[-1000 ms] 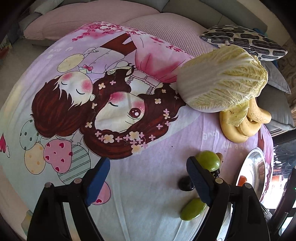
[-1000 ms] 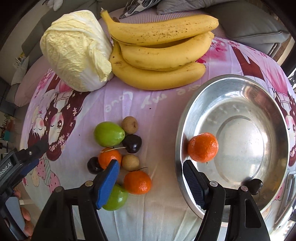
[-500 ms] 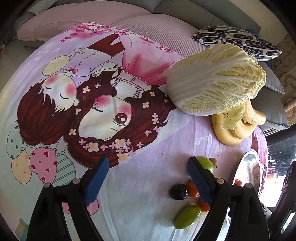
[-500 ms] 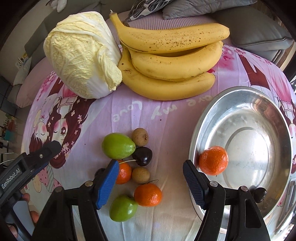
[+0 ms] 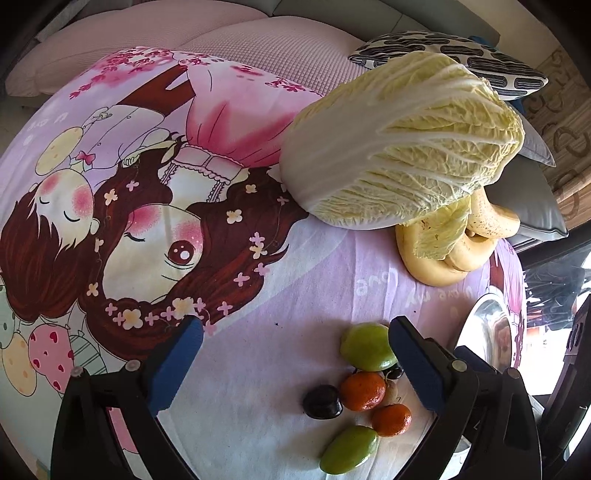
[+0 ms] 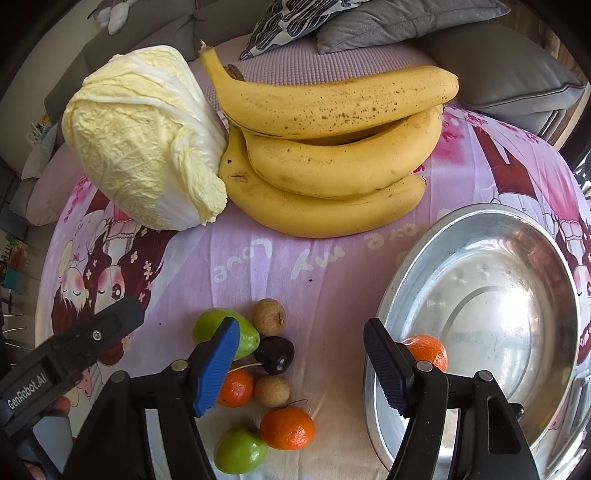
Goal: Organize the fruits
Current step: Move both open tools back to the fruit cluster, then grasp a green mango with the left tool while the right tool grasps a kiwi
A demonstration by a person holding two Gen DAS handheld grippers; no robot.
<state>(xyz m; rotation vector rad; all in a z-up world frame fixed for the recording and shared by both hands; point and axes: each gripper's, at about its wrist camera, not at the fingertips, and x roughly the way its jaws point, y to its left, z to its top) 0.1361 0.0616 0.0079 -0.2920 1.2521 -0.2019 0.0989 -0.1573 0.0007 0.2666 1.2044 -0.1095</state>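
A cluster of small fruits lies on the pink cartoon cloth: two green fruits [image 6: 224, 332] [image 6: 240, 451], two oranges [image 6: 236, 387] [image 6: 287, 428], two brown longans [image 6: 269, 316], and dark plums [image 6: 275, 354]. A steel bowl [image 6: 546, 280] at right holds one orange [image 6: 426, 350]. My right gripper [image 6: 299, 362] is open and empty, above the cluster's right side. My left gripper [image 5: 295, 365] is open and empty, left of the cluster [image 5: 360, 391]; it also shows in the right wrist view [image 6: 74, 350].
A bunch of bananas [image 6: 332, 147] and a napa cabbage [image 6: 140, 140] lie at the far side of the cloth. The cabbage [image 5: 399, 140] partly covers the bananas [image 5: 454, 251] in the left wrist view. Sofa cushions [image 6: 388, 22] lie behind.
My right gripper has pulled back from the bowl toward the fruit cluster. My left gripper has shifted left, bringing more of the cluster into its view.
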